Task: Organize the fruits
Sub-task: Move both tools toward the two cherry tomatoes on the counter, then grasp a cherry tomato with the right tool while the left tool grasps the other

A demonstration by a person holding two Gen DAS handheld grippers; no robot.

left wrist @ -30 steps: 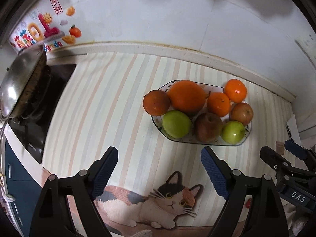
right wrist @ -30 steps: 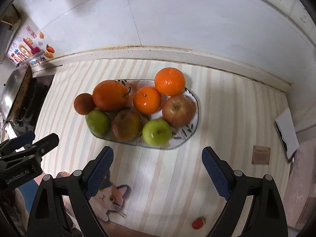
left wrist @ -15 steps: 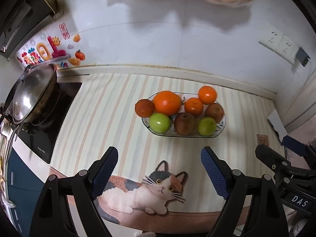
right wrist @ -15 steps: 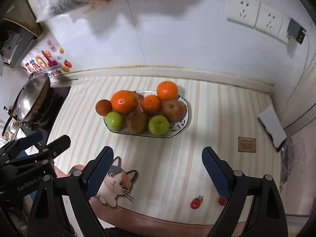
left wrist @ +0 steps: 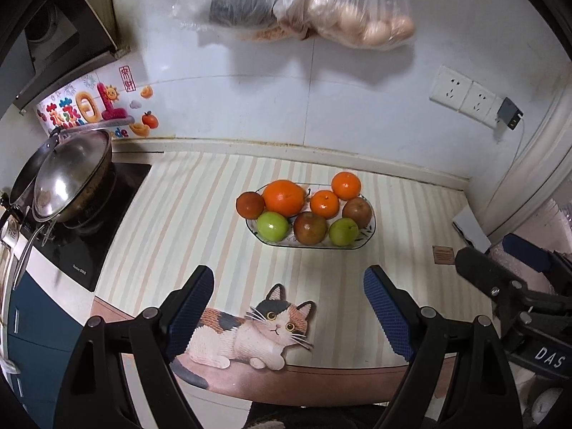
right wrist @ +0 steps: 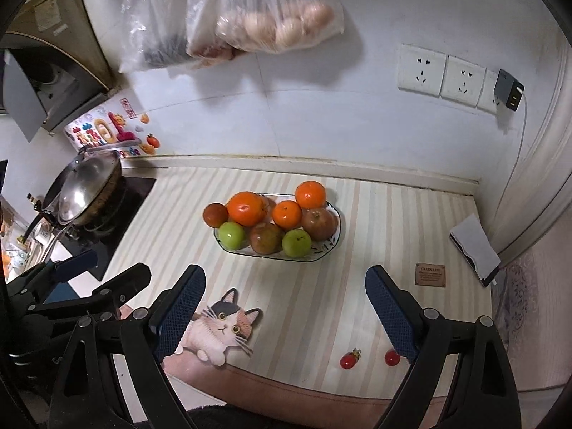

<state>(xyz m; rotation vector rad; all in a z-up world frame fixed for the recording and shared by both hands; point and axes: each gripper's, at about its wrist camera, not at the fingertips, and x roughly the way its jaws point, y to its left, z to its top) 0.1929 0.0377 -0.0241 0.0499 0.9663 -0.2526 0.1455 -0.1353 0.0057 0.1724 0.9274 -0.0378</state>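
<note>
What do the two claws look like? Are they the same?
Nearly twins. The left claw and right claw each have two black plastic arms with silver screws, tipped with bumpy dark blue pads. White letters differ: the right claw's body reads "DAS", and the left claw's lettering is too dim to read.

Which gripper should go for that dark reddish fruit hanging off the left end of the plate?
Left, probably. The dark reddish fruit sits at the plate's left end, the side the left gripper is on; the right gripper would reach across the other fruit. Both are open and empty.
</note>
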